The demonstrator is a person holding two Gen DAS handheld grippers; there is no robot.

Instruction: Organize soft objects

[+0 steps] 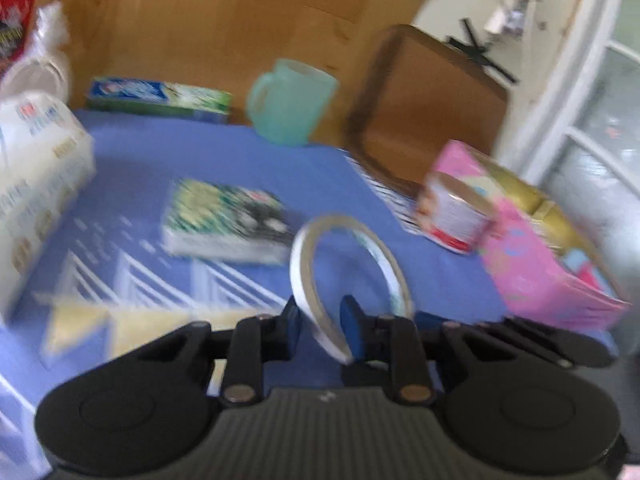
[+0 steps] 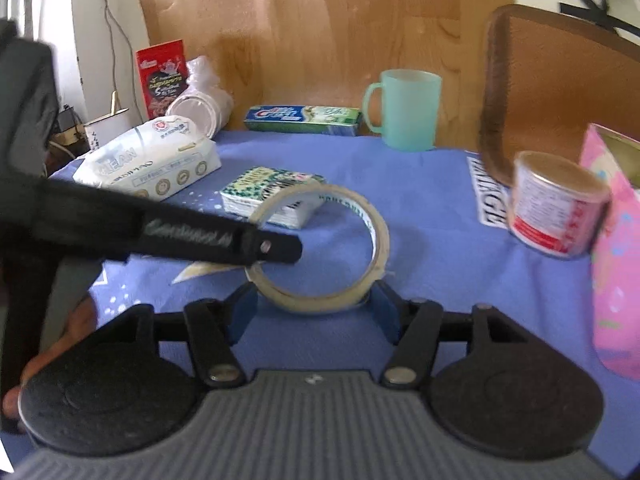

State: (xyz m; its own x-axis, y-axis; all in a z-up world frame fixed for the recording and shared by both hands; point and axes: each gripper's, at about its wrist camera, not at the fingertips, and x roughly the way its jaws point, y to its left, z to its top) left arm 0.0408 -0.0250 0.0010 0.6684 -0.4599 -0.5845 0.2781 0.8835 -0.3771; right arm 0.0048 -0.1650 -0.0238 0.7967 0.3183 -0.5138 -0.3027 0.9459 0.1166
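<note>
A roll of clear tape [image 2: 320,248] hangs between both grippers above the blue cloth [image 2: 420,220]. My right gripper [image 2: 316,312] grips the roll's near edge from both sides. My left gripper [image 1: 320,324] is shut on the rim of the same roll [image 1: 316,280], which stands upright in the blurred left wrist view. Its arm [image 2: 168,232] reaches in from the left in the right wrist view. A white wipes pack [image 2: 148,160], a green tissue pack [image 2: 272,192] and a pink bag [image 2: 616,248] lie on the cloth.
A teal mug [image 2: 404,108] and a toothpaste box [image 2: 304,120] stand at the back edge. A red-labelled tin can [image 2: 556,204] sits right, beside a brown chair back [image 2: 560,80]. A red snack packet [image 2: 162,76] and plastic cups [image 2: 200,100] are back left.
</note>
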